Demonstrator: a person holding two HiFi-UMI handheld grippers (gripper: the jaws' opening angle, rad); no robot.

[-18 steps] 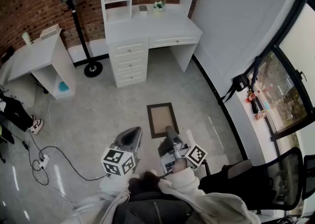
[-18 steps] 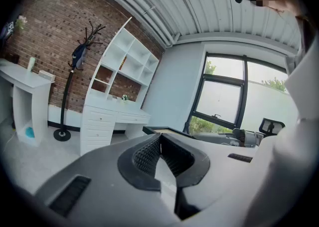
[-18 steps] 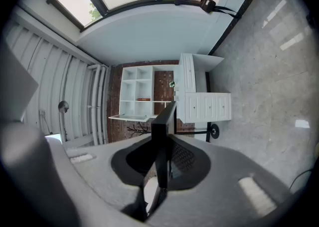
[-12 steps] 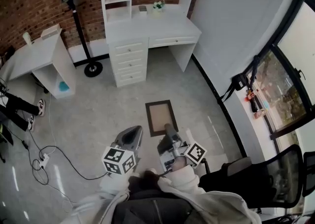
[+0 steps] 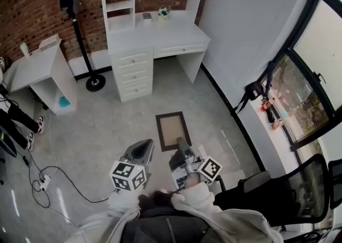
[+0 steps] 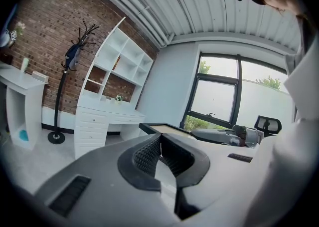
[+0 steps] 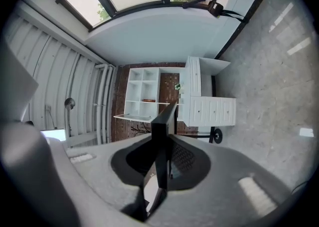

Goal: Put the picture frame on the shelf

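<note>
The picture frame [image 5: 171, 131], dark-rimmed with a tan panel, hangs flat above the grey floor, and my right gripper [image 5: 181, 144] is shut on its near edge. In the right gripper view the frame [image 7: 163, 136] stands edge-on between the pads, pointing at the white shelf unit [image 7: 143, 94]. My left gripper [image 5: 142, 149] hovers beside it on the left, shut and empty. From the left gripper view the frame [image 6: 163, 128] and the right gripper [image 6: 225, 134] show to the right. The white desk with shelves [image 5: 150, 1] stands ahead against the brick wall.
A black coat stand [image 5: 75, 28] rises left of the desk. A low white side table [image 5: 38, 68] sits further left, with someone's legs [image 5: 16, 123] and floor cables [image 5: 40, 175] nearby. A large window [image 5: 312, 71] and an office chair [image 5: 291, 194] fill the right side.
The head view has shifted: the desk and shelves sit slightly further left. Both grippers keep their places, and the frame stays in the right gripper.
</note>
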